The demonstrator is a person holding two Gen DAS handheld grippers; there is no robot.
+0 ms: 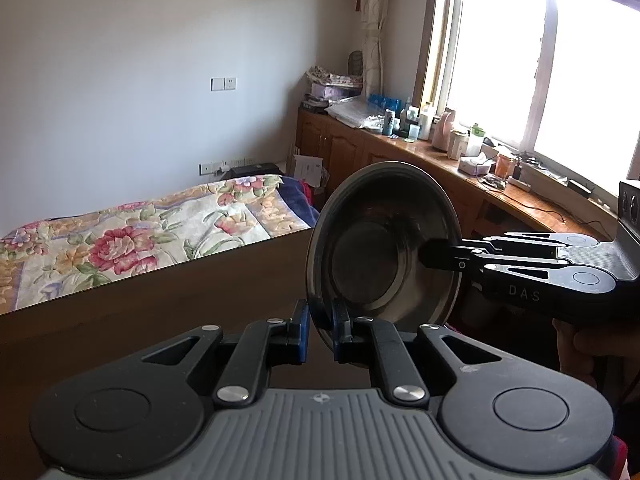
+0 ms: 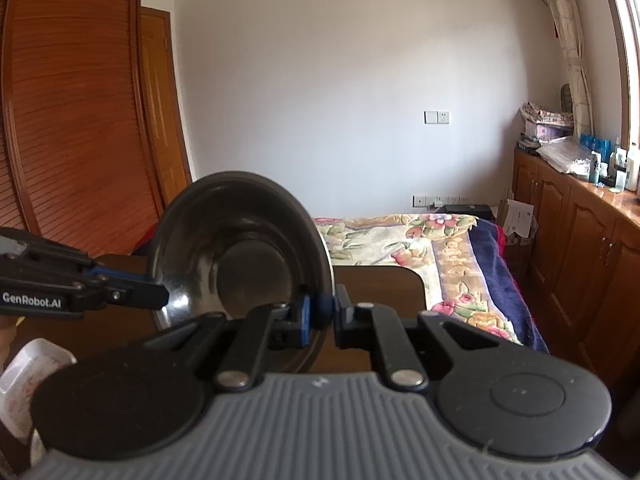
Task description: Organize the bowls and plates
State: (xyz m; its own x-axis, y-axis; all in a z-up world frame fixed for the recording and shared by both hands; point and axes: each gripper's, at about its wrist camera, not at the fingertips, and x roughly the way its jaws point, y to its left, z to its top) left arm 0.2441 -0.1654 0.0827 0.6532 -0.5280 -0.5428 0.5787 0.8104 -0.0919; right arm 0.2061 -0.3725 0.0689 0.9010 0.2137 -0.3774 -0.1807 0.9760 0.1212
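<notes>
Left wrist view: the left gripper (image 1: 320,334) is reaching forward over a brown table (image 1: 160,312), and its two blue-padded fingers (image 1: 301,334) are straddling the lower rim of a steel bowl (image 1: 384,248). The bowl is standing on edge in the air above the table, its hollow turned to the right. The fingers are sitting either side of the rim with a narrow gap showing on the left, so whether they are pinching it or only bracketing it I cannot tell. The right gripper (image 1: 434,257) is coming in from the right, one finger lying inside the hollow; the finger behind the wall is hidden, and I cannot tell how firmly it is biting. Part of a hand (image 1: 588,344) is showing under that gripper. Beyond the table a bed with a floral cover (image 1: 132,236) is lying along the wall, and a cluttered wooden counter (image 1: 472,168) is running under the window.

Right wrist view: the right gripper (image 2: 320,314) is clenching the bowl (image 2: 240,248), its blue pads pressing the rim from both sides. The bowl is tilting on edge above the table (image 2: 380,292). The left gripper (image 2: 160,295) is meeting the rim from the left. A white tray (image 2: 28,368) is lying at lower left, and a louvred wardrobe (image 2: 80,120) is standing behind.
</notes>
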